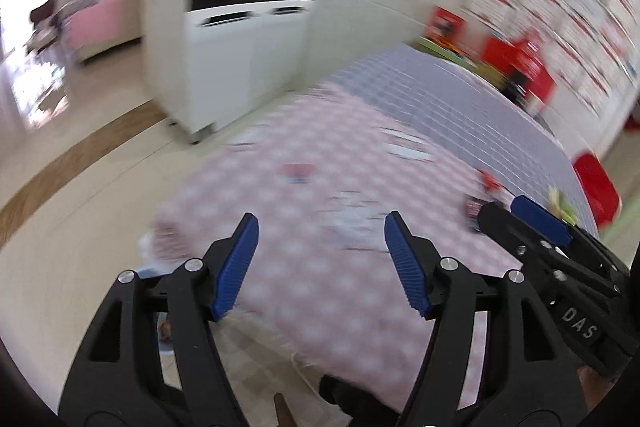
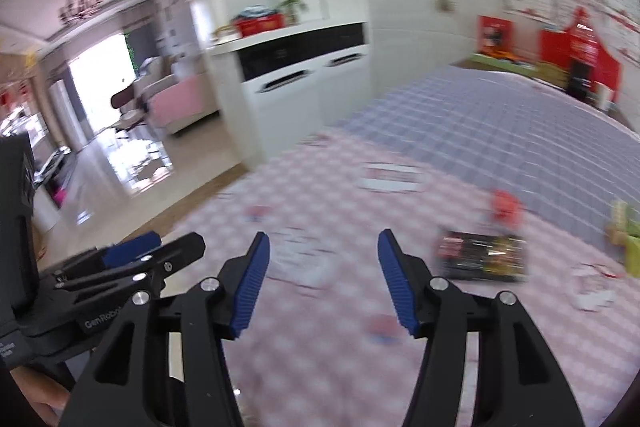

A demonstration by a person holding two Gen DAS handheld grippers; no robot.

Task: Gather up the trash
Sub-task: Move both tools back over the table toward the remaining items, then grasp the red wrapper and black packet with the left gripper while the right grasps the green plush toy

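Blurred trash lies scattered on a table with a pink checked cloth [image 1: 320, 291]. There is a dark snack wrapper [image 2: 482, 257], a red scrap [image 2: 506, 205], a flat white paper [image 2: 394, 179], crumpled white wrapping [image 2: 304, 259] and a yellow-green piece [image 2: 626, 235]. My left gripper [image 1: 322, 223] hangs open over the near part of the table, with nothing between its blue pads. Just to its right, my right gripper [image 2: 323, 239] is open too and holds nothing. Each gripper shows in the other's view: the right gripper [image 1: 504, 209] near the dark wrapper [image 1: 474, 209], the left gripper [image 2: 168, 243] at the table's left edge.
The far half of the table wears a blue-grey checked cloth [image 2: 500, 115]. Red boxes [image 2: 580, 55] stand at its far end. A white cabinet [image 2: 304, 83] stands left of the table on a tiled floor [image 1: 80, 195]. A red seat [image 1: 596, 183] is at the right edge.
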